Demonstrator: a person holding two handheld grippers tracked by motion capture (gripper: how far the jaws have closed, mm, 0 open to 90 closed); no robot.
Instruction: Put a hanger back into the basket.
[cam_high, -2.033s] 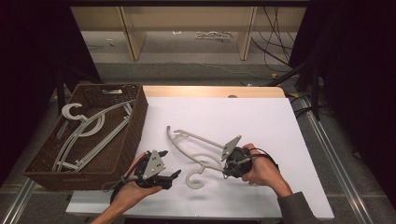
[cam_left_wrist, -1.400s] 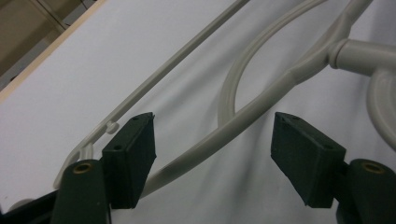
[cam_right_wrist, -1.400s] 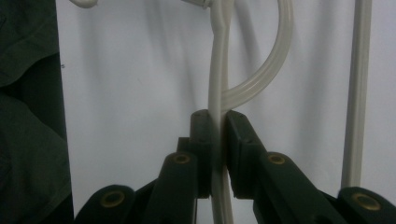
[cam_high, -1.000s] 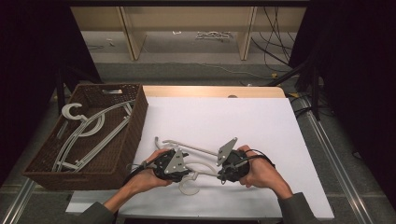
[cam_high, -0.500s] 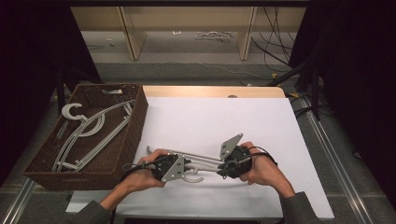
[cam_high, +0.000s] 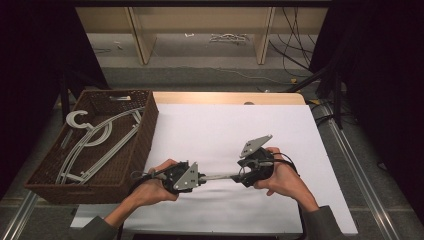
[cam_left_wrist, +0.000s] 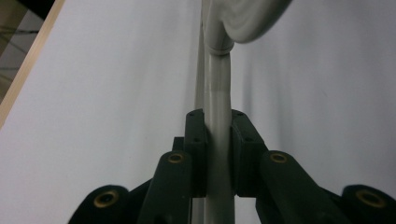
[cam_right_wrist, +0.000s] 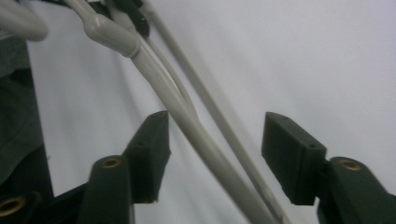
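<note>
High view, nearest edge first: two forearms come in from the bottom, each hand holding a gripper over the white table (cam_high: 220, 125). The left gripper (cam_high: 199, 178) is clamped on a pale grey hanger (cam_high: 220, 176), whose bar spans the gap between the two tools just above the tabletop. In the left gripper view, its black jaws press tight on both sides of the hanger's arm (cam_left_wrist: 217, 154), which runs straight up the picture to a blurred curved part at the top. The right gripper (cam_high: 242, 176) has just been opening; in the right gripper view its jaws stand apart with the hanger's arm (cam_right_wrist: 187, 121) passing between them, lying close against one pad and clear of the other, so it has let go. A thinner bar (cam_right_wrist: 224, 123) of the same hanger crosses the gap alongside.

Farther off on the left, a brown wicker basket (cam_high: 145, 135) sits against the table's edge with more grey hangers (cam_high: 95, 140) lying inside. Beyond the table stands a wooden shelf (cam_high: 200, 22).
</note>
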